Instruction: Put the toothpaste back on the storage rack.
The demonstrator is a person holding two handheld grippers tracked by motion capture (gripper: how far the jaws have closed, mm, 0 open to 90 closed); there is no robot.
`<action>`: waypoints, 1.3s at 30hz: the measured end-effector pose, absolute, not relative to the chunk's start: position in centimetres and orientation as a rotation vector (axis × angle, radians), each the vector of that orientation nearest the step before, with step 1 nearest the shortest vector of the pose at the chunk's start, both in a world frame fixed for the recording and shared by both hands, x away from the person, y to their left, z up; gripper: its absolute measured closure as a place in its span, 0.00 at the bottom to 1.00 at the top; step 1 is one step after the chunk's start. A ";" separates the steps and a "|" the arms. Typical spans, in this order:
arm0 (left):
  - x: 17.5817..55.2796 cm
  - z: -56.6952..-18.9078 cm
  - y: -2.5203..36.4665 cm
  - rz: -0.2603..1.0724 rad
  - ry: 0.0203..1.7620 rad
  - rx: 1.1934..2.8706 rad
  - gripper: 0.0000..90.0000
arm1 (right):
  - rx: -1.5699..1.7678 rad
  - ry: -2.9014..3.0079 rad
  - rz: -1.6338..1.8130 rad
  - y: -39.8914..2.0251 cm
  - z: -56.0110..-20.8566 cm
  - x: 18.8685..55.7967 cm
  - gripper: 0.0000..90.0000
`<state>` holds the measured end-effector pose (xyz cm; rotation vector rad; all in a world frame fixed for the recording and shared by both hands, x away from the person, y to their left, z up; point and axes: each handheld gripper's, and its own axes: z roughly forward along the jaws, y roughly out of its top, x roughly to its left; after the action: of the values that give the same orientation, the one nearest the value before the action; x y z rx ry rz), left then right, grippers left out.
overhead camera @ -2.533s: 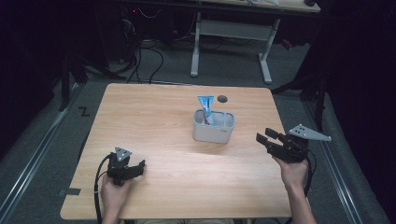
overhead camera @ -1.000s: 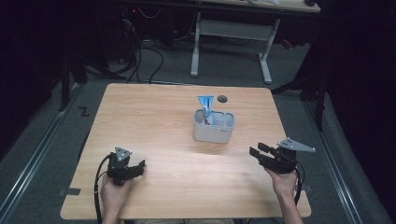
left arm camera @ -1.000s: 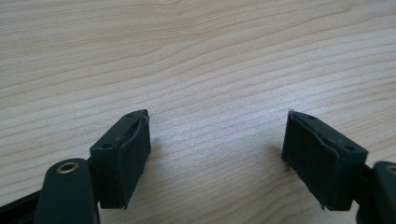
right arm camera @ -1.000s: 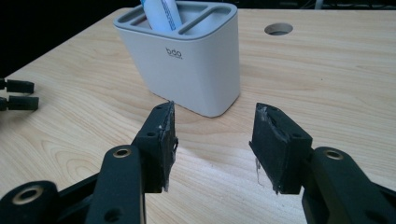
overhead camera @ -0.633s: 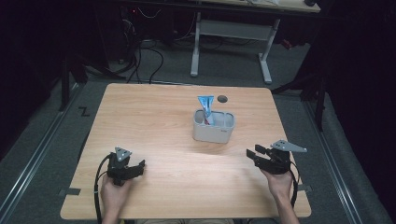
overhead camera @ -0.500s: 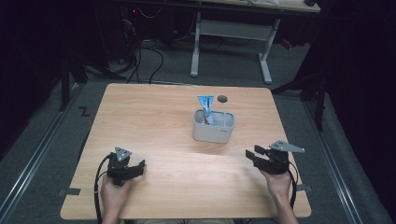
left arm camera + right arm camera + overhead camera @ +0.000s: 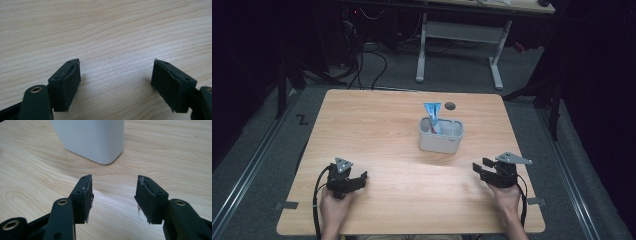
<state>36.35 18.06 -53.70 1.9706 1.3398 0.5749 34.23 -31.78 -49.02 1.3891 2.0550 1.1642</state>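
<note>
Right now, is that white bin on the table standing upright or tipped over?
Upright. The bin stands on its base on the table, its opening facing up, with a blue packet sticking out of the top.

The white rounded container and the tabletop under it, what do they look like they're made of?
The white rounded container looks like matte moulded plastic: smooth, seamless walls and soft corners. The light tabletop shows wood grain with a flat sheen; whether wood or laminate cannot be told.
</note>
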 end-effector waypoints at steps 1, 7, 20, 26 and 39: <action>36.3 -53.7 18.1 0.575 1.340 1.971 0.26 | 1.389 2.056 1.162 -31.8 -49.1 34.2 0.53; 36.3 -53.7 18.1 0.575 1.340 1.971 0.26 | 1.408 2.066 1.135 -31.6 -50.0 34.4 0.53; 36.3 -53.7 18.1 0.575 1.340 1.970 0.26 | 1.426 2.073 1.062 -31.3 -51.1 35.0 0.51; 36.3 -53.7 18.1 0.575 1.340 1.970 0.26 | 1.422 2.083 1.020 -30.9 -51.6 35.3 0.51; 36.3 -53.7 18.1 0.575 1.340 1.971 0.26 | 1.406 2.090 0.953 -30.5 -52.4 35.7 0.51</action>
<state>36.34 18.06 -53.70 1.9705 1.3399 0.5749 35.75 -30.51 -52.37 1.4060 2.0904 0.9531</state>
